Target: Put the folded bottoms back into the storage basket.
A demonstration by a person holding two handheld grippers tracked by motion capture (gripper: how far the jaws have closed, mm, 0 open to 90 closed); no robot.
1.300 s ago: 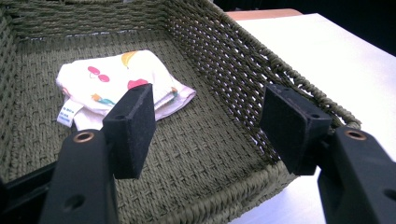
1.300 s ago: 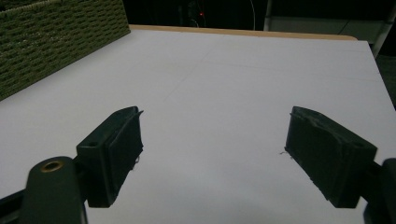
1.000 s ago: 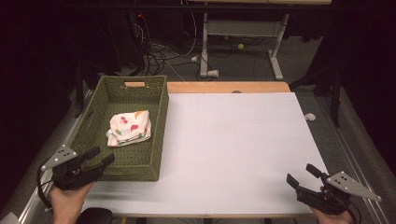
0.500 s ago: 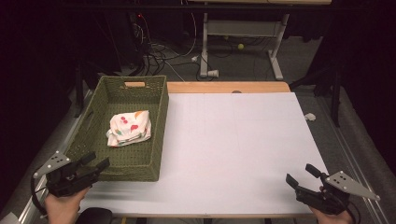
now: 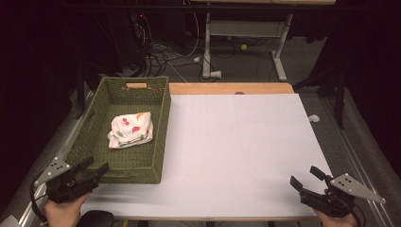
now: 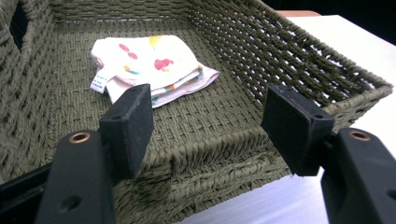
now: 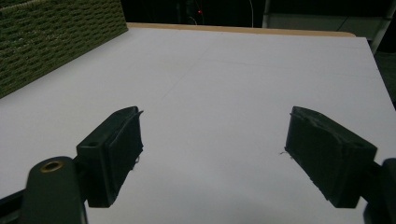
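The left gripper (image 5: 94, 166) has drawn back; folded cloth (image 6: 152, 65) lies beyond its fingers (image 6: 128, 128).

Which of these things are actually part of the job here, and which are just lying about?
Part of the job:
- green woven basket
- folded patterned cloth lying inside it
- left gripper, jaws open, at the basket's near corner
- right gripper, jaws open, over the bare table

Just lying about:
- small white scrap off the table's right edge
- yellow-green ball on the floor
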